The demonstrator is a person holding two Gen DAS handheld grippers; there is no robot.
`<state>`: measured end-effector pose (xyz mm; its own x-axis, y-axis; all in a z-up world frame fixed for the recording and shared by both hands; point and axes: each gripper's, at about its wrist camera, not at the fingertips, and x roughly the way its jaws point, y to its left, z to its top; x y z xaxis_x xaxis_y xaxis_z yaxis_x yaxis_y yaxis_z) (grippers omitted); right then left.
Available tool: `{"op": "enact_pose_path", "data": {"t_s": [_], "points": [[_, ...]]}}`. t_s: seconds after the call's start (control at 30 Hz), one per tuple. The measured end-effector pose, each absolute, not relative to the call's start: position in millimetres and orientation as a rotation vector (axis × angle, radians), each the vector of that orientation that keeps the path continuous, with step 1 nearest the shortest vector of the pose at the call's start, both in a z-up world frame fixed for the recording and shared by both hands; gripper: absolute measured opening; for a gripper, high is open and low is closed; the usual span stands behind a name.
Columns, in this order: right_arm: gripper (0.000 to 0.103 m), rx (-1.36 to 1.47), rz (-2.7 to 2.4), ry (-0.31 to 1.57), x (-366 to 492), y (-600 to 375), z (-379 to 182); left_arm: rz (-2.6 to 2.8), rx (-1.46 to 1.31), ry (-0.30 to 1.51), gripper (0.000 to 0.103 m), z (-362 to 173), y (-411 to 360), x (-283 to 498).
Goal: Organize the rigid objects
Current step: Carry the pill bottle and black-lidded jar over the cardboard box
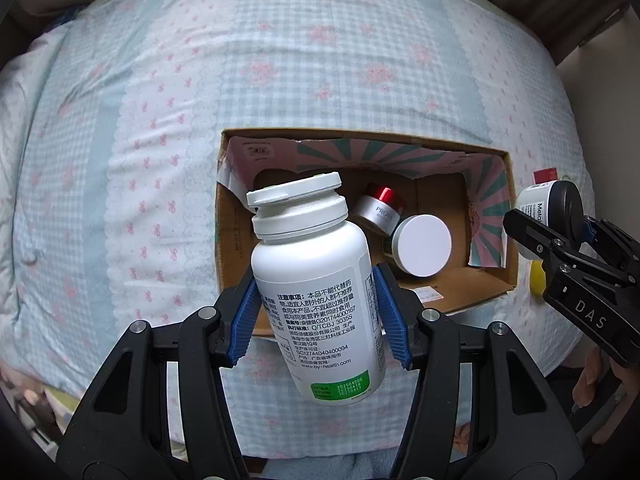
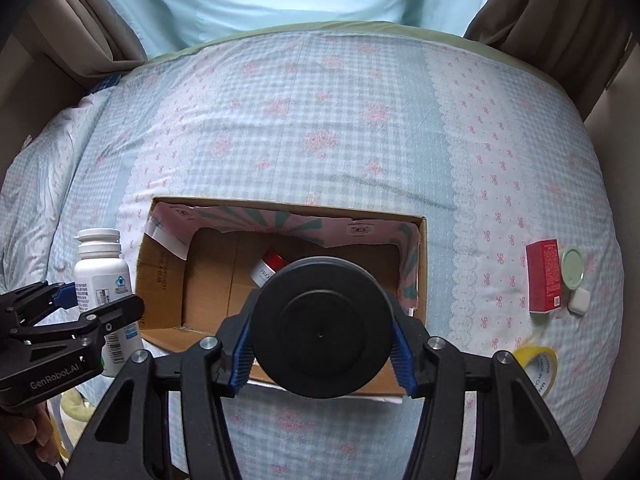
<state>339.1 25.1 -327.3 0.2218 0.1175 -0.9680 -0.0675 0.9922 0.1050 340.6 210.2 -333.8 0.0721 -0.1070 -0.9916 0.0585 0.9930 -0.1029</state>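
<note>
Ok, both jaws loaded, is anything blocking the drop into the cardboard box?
Nothing covers the cardboard box; its top is open. Inside, a red-capped jar and a white-lidded jar occupy the right half, under the black-lidded jar. The floor below the white bottle looks bare.

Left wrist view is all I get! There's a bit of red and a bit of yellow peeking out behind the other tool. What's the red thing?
Observer: A small red box lying on the bedspread, right of the cardboard box.
Operator: And the yellow?
Observer: A roll of yellow tape, nearer the camera than the red box.
Operator: Anything I can't see at all?
Observer: A round pale green lid beside the red box.
</note>
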Motion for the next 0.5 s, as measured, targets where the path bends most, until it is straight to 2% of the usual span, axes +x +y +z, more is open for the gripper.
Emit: {"op": "enact_pose_path", "data": {"t_s": [0.5], "points": [[0.052,-0.076,0.113,1.453,389,28,-428,-0.101,0.049,1.667,0.051,-443,195,398]]}}
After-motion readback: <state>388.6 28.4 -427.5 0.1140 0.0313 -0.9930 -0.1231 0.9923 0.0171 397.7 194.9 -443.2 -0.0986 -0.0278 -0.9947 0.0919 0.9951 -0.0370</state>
